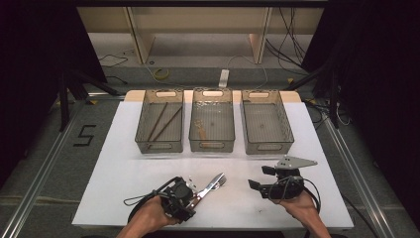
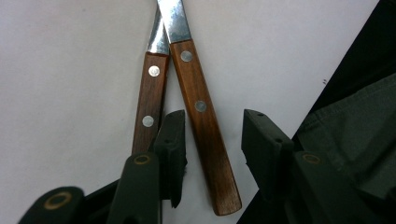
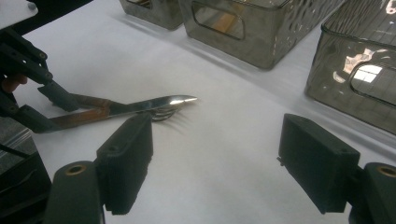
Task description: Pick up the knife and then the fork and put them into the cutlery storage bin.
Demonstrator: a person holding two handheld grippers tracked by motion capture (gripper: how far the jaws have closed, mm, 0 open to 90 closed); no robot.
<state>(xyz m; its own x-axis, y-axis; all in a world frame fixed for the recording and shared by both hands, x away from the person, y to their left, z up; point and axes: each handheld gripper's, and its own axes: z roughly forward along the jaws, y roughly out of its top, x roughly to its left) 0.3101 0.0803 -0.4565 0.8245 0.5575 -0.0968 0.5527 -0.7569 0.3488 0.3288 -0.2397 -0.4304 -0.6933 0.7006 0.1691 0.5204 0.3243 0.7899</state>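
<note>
Since your spread left gripper [image 2: 212,140] straddles the knife handle [image 2: 205,121], right of the fork handle [image 2: 148,105], pinch mid-handle; stiff, light, smooth wood.

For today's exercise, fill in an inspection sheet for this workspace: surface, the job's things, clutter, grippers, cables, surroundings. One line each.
Surface: white table top, bare between the bins and the hands.
Job's things: two wooden-handled steel utensils, a knife and a fork, lie crossed; three clear plastic bins in a row, the left bin with brown chopsticks, the middle bin with a pale utensil, the right bin looking empty.
Clutter: nothing seen.
Grippers: left gripper open, jaws astride the knife handle; right gripper open, holding nothing.
Cables: one trails from each gripper; more on the floor behind.
Surroundings: dark curtains, wooden shelving, floor mark 5.
</note>
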